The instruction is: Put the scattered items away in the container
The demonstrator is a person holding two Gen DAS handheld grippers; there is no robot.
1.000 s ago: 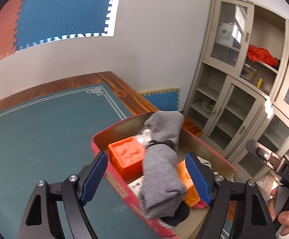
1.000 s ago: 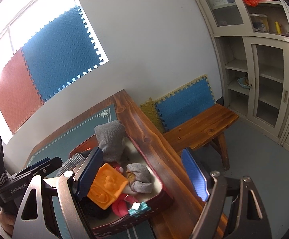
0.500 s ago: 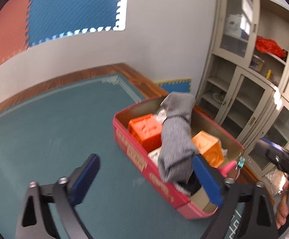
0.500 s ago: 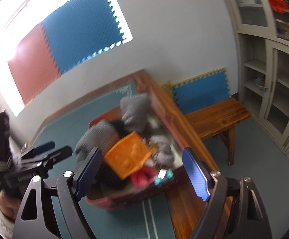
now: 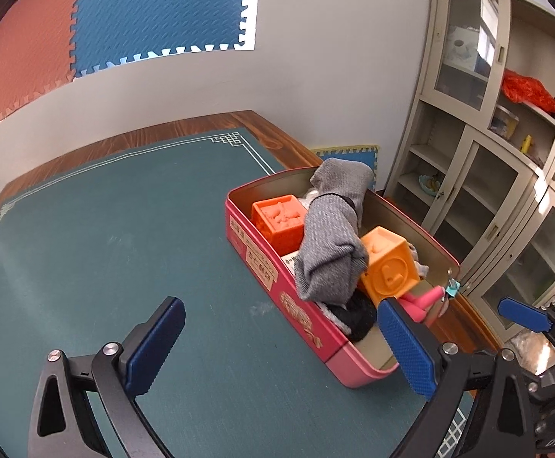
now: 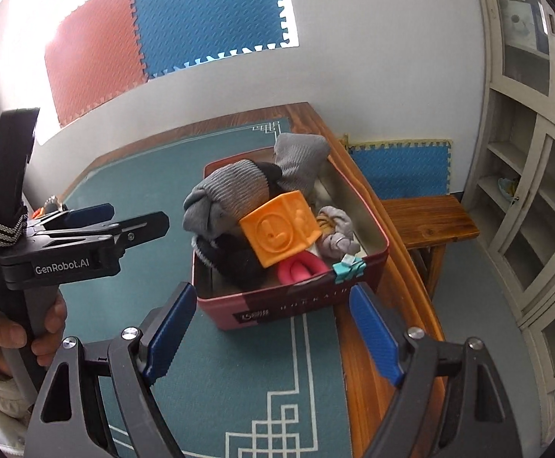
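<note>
The red tin sits at the teal mat's right edge, heaped with grey socks, two orange cubes and a pink piece (partly buried). My left gripper and right gripper both hang spread wide, holding nothing.

left gripper: black frame, silver screws, blue ribbed pads on its jaws | side print "GenRobot.AI", black-and-white striped strap | right gripper: same black frame, blue pads | hand: bare skin, pale quilted cuff
</note>
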